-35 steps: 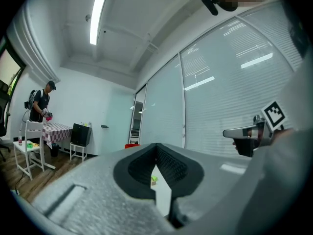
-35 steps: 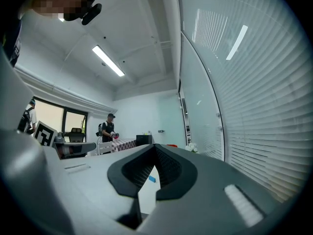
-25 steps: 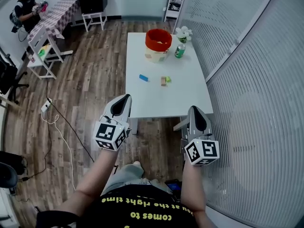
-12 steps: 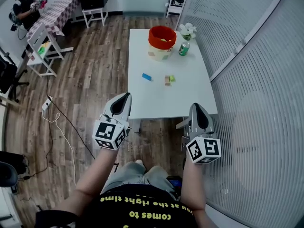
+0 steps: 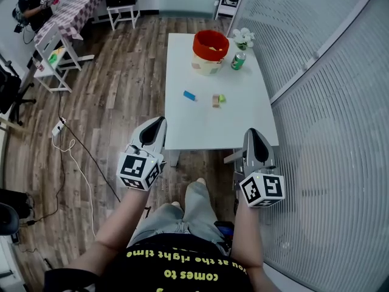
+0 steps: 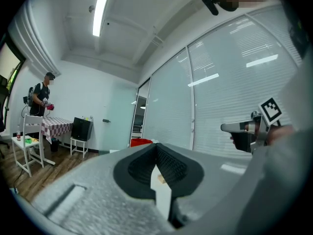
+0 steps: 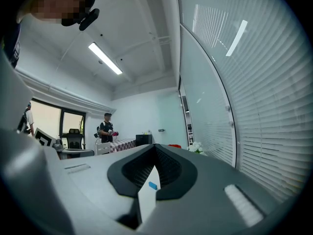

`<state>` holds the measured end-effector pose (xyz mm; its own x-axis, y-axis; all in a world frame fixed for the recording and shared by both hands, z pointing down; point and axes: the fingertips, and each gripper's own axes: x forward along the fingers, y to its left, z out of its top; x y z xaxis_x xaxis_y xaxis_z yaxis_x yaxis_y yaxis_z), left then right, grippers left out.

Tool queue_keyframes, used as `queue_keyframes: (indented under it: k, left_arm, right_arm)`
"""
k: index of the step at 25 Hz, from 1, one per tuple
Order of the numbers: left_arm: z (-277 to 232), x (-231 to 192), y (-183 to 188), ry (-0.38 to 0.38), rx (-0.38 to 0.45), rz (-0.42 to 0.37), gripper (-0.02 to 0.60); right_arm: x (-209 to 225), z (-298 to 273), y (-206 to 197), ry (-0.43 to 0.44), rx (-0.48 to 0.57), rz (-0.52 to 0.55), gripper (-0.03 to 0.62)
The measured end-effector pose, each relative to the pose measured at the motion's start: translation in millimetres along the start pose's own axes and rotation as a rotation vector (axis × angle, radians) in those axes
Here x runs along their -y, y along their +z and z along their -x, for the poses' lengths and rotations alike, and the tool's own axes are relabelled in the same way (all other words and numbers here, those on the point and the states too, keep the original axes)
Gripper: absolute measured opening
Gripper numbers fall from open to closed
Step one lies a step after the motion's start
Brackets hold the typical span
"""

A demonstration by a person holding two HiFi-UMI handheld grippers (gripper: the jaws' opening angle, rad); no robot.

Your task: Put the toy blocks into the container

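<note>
Your left gripper (image 5: 158,123) is clenched shut with nothing in it; the jaws meet at a point just off the near left corner of the white rectangular table (image 5: 182,129). Your right gripper (image 5: 251,132) is also clenched and empty, its tip at the table's near right edge. Both grippers point level toward the far end, well short of the toys.

The small blue toy block (image 5: 189,95) lies on the tabletop around its middle, a little left of centre. To its right sits the small tan wooden block (image 5: 216,101), with the small green block (image 5: 222,98) just beside it on the right. All three are apart from the container and from your grippers.

The cream bucket-shaped container with a red rim (image 5: 211,42) stands upright at the far end of the table. Just to its right are a green drink can (image 5: 238,61) and a small bunch of white flowers (image 5: 244,39).

Far left across the wooden floor (image 5: 115,84), another person (image 5: 33,5) stands beside a checked-cloth table (image 5: 76,14), with a white chair (image 5: 51,62) near it.
</note>
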<state>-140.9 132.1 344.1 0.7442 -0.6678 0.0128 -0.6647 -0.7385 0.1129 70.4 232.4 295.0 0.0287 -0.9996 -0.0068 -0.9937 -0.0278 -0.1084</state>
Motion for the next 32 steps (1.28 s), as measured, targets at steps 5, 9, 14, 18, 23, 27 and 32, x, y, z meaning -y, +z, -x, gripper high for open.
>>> queue_keyframes:
  k: [5,9,14,18,23,27,32]
  left_arm:
    - [-3.2,0.3,-1.1,0.0,-0.002,-0.002,0.002]
    - [-8.3,0.5,0.3,0.001,0.004,-0.007,0.002]
    - [-15.4,-1.4,-0.2,0.009,0.002,-0.012,0.002]
    - [-21.1,-4.9,2.2,0.015,0.0,-0.018,0.002]
    - [-38.0,-7.2,-1.9,0.03,-0.001,-0.024,0.002]
    - [-55.3,-11.0,-0.9,0.045,0.003,-0.021,0.002]
    - [-76.0,-19.5,3.5,0.068,0.01,-0.01,0.002]
  right_arm:
    - [-1.2,-5.2,0.1,0.017,0.0,0.003,0.006]
    - [-0.7,-11.1,1.0,0.03,0.005,0.005,0.006]
    - [2.8,-21.2,-0.3,0.043,0.0,0.002,0.006]
    - [4.9,-31.6,1.2,0.054,0.002,-0.009,0.006]
    - [22.7,-47.3,-7.0,0.055,-0.004,-0.023,0.006]
    - [35.6,-65.0,-5.7,0.062,-0.005,-0.022,0.006]
    - [43.2,-93.2,2.1,0.087,-0.006,-0.018,0.006]
